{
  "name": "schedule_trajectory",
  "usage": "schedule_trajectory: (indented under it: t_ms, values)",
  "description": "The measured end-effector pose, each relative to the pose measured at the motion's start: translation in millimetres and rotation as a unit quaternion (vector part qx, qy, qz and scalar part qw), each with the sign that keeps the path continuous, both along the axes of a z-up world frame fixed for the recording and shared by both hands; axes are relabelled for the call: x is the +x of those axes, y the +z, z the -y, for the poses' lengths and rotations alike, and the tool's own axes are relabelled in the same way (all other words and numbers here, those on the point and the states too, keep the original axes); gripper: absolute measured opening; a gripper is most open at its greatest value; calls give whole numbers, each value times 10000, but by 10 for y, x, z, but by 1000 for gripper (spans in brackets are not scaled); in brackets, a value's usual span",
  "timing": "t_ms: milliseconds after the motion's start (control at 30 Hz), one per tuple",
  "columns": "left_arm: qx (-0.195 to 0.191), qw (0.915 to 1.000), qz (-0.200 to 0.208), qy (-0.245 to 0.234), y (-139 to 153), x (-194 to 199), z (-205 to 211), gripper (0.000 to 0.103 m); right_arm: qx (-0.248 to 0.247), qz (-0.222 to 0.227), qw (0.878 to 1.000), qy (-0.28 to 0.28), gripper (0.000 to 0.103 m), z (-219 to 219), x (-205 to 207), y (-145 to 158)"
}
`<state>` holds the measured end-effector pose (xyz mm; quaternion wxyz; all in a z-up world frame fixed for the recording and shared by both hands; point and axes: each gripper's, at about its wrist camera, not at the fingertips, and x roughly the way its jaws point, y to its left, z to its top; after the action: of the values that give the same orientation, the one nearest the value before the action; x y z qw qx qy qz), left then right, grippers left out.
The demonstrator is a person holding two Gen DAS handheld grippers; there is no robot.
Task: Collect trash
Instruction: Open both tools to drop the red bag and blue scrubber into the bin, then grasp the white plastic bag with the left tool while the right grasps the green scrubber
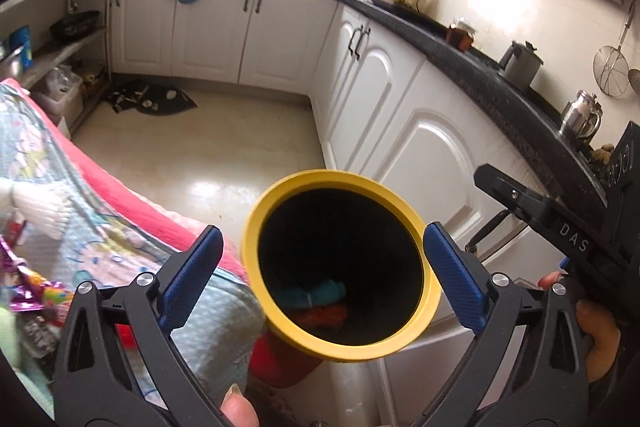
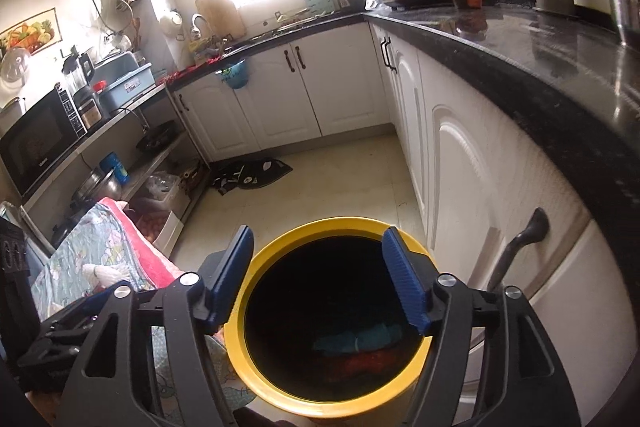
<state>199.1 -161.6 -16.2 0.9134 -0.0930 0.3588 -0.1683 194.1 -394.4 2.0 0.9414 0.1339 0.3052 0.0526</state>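
A yellow-rimmed bin (image 1: 251, 239) (image 2: 328, 410) with a black inside stands on the floor beside the table. At its bottom lie a teal piece (image 1: 316, 293) (image 2: 360, 341) and a red piece (image 1: 324, 317) (image 2: 368, 363). My left gripper (image 1: 323, 239) hovers over the bin's mouth, jaws wide open with nothing between the blue pads. My right gripper (image 2: 317, 233) also hangs above the mouth, open and empty. Shiny purple wrappers (image 1: 24, 287) lie on the table at the left edge of the left wrist view.
A table with a flowered pink-edged cloth (image 1: 80, 187) (image 2: 100, 239) is on the left. White cabinets (image 1: 420, 155) under a black counter (image 2: 520, 59) run along the right. A dark mat (image 1: 154, 101) lies on the tiled floor. A red object (image 1: 280, 363) sits below the bin.
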Motion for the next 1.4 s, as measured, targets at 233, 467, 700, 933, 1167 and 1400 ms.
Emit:
schedule_trajectory:
  t_ms: [233,467,700,933,1167,1400]
  values:
    - [-107,9993,185,293,132,-149,-225,92,-201,196,9996,19,73,-103,-135,108]
    - [-181,9977,367,548,298,-339,-476,92,-172,264,9993,218,76,-265,-248,162]
    - [-241,9948,572,808,436,-534,-708,92,-218,343,9980,474,79,-482,-335,217]
    - [-380,9912,723,1044,503,-752,-985,92,-284,454,9959,725,81,-688,-451,279]
    - [-367,9875,806,1301,536,-902,-1203,92,-344,530,9931,985,82,-921,-527,322]
    - [-271,9829,840,1619,501,-1062,-1463,92,-390,564,9892,1296,83,-1165,-602,340]
